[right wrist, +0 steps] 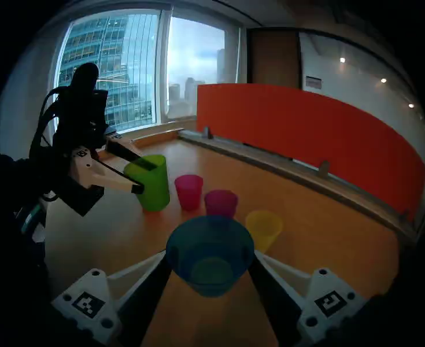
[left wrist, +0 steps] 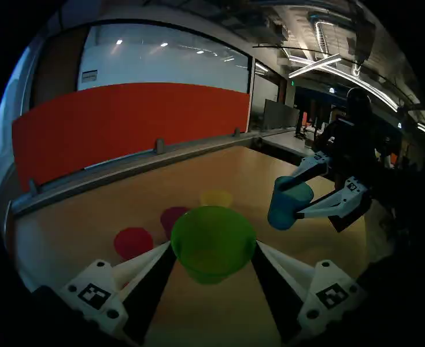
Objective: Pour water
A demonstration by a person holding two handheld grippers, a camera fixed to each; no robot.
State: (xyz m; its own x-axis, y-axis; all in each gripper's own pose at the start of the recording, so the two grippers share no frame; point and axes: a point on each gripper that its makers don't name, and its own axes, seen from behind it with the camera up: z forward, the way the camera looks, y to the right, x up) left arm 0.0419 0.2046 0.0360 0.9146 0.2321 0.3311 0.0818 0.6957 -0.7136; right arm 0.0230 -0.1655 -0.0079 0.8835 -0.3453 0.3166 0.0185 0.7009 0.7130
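The green cup [left wrist: 213, 231] sat upright between the two fingers of the left tool [left wrist: 213, 247], which pinched it from either side with its open mouth up, a hold that suited either receiving water or tipping it out. The blue cup [right wrist: 209, 248] was gripped the same way, level and mouth up, between the fingers of the right tool [right wrist: 209, 259]. Whether either cup held water could not be told from the tinted plastic. From the left tool the blue cup lay ahead and off to the right, apart from the green one, so the rims were not yet close enough for a pour. This looked like the approach before one cup was brought over the other. Just ahead of the left tool's fingertips stood a red cup [left wrist: 133, 242], a magenta cup [left wrist: 174, 217] and a yellow cup [left wrist: 216, 198]. They stood in a loose row on the wooden worktop [left wrist: 241, 168], between the two tools, probably waiting as spare vessels. Whether the held cups rested on the worktop or hung just above it could not be judged. Tilting would need care, since a side pinch could let a smooth cup slip.
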